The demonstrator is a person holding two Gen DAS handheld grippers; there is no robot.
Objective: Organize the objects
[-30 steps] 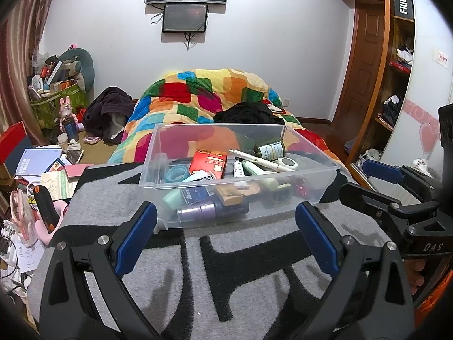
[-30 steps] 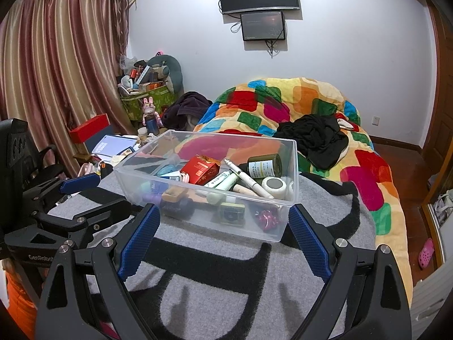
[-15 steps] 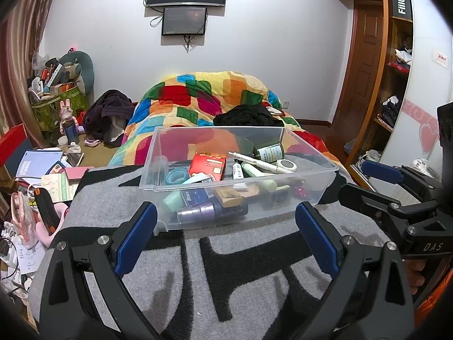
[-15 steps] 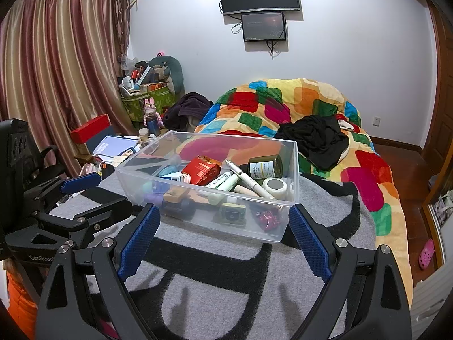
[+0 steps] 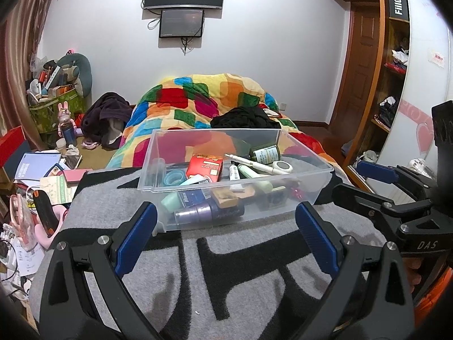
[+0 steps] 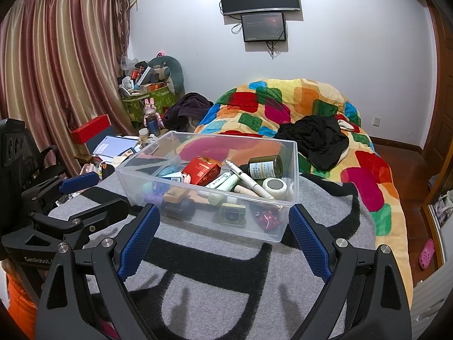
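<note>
On the grey blanket (image 5: pixel 254 269), at 12 o'clock from both tools, sits the clear box (image 5: pixel 226 221) full of small things. Left gripper (image 5: pixel 226 235) and right gripper (image 6: pixel 223 235) hang apart, empty; a careless reach may tip its thin wall or knock the white pen (image 6: pixel 249 180) out

A clear plastic bin (image 5: pixel 235 170) sits upright just ahead of both sets of jaws, packed with small items. Inside lie a red carton (image 5: pixel 204 167), a dark green jar with a pale label (image 5: pixel 264 154) on its side, a white pen (image 5: pixel 256 164) lying diagonally, a round white tape roll (image 6: pixel 275 187), pale green tubes (image 6: pixel 223 182), a purple cylinder (image 5: pixel 195 214) against the near wall, and a small red trinket (image 6: pixel 266 216) at the near corner.
</note>
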